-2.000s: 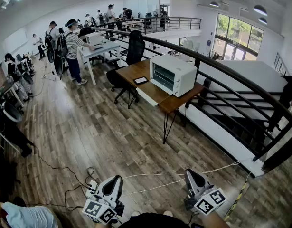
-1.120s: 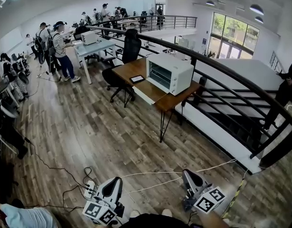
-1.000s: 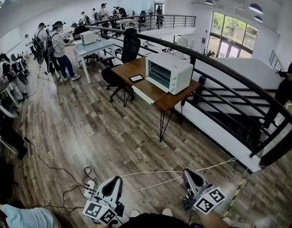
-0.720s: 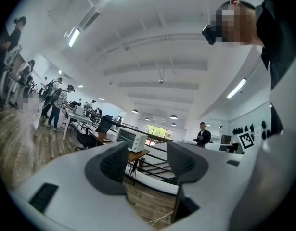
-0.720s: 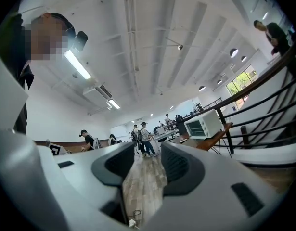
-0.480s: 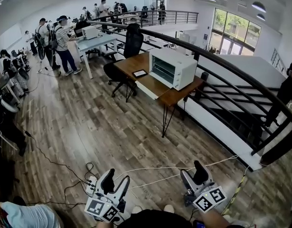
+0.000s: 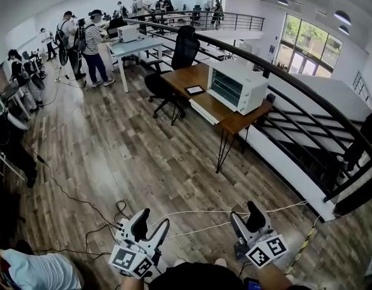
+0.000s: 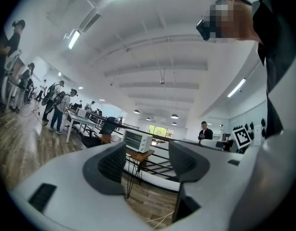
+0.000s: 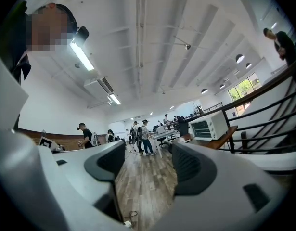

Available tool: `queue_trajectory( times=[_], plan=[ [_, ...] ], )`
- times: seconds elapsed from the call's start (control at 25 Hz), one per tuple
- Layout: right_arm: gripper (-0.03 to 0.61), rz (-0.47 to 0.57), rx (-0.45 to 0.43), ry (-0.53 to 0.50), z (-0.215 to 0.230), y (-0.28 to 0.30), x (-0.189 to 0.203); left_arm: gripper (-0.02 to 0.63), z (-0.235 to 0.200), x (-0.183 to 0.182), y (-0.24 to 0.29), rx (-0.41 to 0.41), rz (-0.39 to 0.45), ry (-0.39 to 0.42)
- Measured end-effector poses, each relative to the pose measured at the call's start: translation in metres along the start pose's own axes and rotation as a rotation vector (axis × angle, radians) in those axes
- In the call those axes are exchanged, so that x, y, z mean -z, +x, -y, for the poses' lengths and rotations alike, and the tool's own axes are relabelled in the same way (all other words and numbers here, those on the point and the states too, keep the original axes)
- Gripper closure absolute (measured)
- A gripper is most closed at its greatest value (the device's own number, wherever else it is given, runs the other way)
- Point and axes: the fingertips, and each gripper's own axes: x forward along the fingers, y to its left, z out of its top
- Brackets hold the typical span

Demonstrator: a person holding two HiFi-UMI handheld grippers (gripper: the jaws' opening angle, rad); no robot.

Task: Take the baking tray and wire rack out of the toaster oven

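Note:
The white toaster oven (image 7: 237,86) stands on a wooden table (image 7: 234,122) far across the room, with its glass door shut. Its tray and rack are too small to make out. It also shows far off in the left gripper view as the toaster oven (image 8: 137,140) and in the right gripper view as the toaster oven (image 9: 209,124). My left gripper (image 7: 152,222) and right gripper (image 7: 246,216) are held low near my body, pointing level over the floor. Both have just been opening and stand open with nothing between the jaws, the left gripper (image 8: 147,160) less wide than the right gripper (image 9: 147,165).
A black office chair (image 7: 173,59) stands left of the table, and a dark tablet (image 7: 194,90) lies on it. A black railing (image 7: 313,107) runs behind the table. Cables and a power strip (image 7: 121,229) lie on the wood floor by my feet. Several people (image 7: 92,38) stand at desks far left.
Both grippers have gone from shut to open. The head view has shifted, so the table and oven sit further right and slightly lower in the picture.

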Motion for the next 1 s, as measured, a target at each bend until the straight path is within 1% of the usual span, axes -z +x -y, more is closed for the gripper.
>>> queue_trajectory(
  times=[0.2,0.32,0.48,0.64,0.8,0.88,1.0],
  plan=[
    [0.273,-0.01,0.009,-0.027,-0.02,0.015,0.008,0.34,-0.027,-0.004,-0.008,-0.015,0.016,0.008],
    [0.273,-0.008,0.037,-0.044,-0.017,0.025,0.005,0.324,-0.041,-0.004,-0.001,-0.021,0.015,0.002],
    [0.273,-0.002,0.053,-0.033,-0.009,0.037,0.002,0.316,-0.051,-0.004,0.013,-0.015,0.002,-0.006],
    [0.279,0.004,0.056,-0.039,0.013,0.054,-0.002,0.316,-0.058,-0.007,0.041,-0.017,0.006,0.0],
    [0.289,0.015,0.054,-0.007,0.051,0.087,-0.009,0.316,-0.068,-0.015,0.07,-0.048,0.021,0.016],
    [0.298,0.024,0.036,0.007,0.067,0.106,-0.015,0.316,-0.073,-0.018,0.086,-0.07,0.025,0.021],
    [0.301,0.03,-0.012,-0.004,0.086,0.132,-0.025,0.316,-0.077,-0.023,0.116,-0.099,0.034,0.025]
  ],
)
